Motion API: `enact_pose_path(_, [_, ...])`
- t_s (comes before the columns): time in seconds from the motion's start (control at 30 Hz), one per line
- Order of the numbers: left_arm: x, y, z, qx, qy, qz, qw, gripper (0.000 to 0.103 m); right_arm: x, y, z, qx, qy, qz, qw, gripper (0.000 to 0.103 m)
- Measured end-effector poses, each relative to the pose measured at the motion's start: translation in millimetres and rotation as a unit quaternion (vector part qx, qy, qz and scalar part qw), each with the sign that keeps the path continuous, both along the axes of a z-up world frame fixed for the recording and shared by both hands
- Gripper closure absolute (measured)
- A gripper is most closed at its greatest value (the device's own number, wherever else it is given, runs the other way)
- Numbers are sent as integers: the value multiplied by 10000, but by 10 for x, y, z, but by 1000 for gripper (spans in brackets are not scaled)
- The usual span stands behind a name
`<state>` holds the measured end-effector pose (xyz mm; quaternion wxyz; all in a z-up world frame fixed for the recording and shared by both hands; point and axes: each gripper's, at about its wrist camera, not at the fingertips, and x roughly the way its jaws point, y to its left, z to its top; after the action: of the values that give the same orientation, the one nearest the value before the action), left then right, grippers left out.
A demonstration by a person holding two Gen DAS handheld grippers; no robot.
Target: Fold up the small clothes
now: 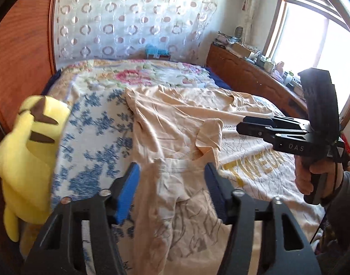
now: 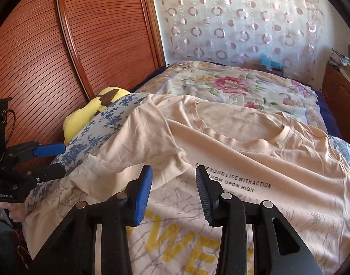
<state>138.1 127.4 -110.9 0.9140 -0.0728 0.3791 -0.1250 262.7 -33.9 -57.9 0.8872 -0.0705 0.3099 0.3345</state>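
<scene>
A cream T-shirt (image 1: 170,123) with black text and yellow letters lies spread face up on the bed; it also shows in the right wrist view (image 2: 255,142). Its left sleeve is folded inward over the chest. My left gripper (image 1: 171,174) is open, hovering just above the shirt's left side with cloth between but not pinched. My right gripper (image 2: 173,183) is open above the chest print, empty. It also shows in the left wrist view (image 1: 240,126), pointing left over the shirt. The left gripper shows in the right wrist view (image 2: 60,159) at the shirt's left edge.
A yellow plush toy (image 1: 30,146) sits at the bed's left edge against the wooden wardrobe (image 2: 72,45). A blue-flowered cover (image 1: 99,126) and a floral quilt (image 2: 232,84) lie under and beyond the shirt. A cluttered wooden dresser (image 1: 250,71) stands at right by the window.
</scene>
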Motion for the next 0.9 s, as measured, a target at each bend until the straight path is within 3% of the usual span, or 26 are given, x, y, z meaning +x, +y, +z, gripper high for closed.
enact_pose_path(0.07, [51, -36, -40, -110, 108, -57, 9999, 52, 59, 63, -24, 117, 88, 26, 9999, 62])
enact_pose_path(0.2, [161, -119, -158, 81, 326, -44, 9994, 55, 275, 82, -21, 125, 285, 9, 9995, 62])
enact_pose_path(0.27, [167, -161, -196, 125, 366, -108, 9992, 77, 313, 12, 46, 61, 388, -46, 9992, 62])
enact_pose_path(0.37, [110, -205, -190, 169, 328, -201, 9991, 93, 386, -18, 10, 61, 454, -143, 9988, 62])
enact_pose_path(0.67, [-373, -460, -24, 106, 82, -811, 9966, 93, 284, -151, 155, 291, 418, -213, 9985, 62])
enact_pose_path(0.9, [-566, -562, -11, 246, 84, -828, 9962, 93, 212, -74, 167, 308, 378, -81, 9988, 62])
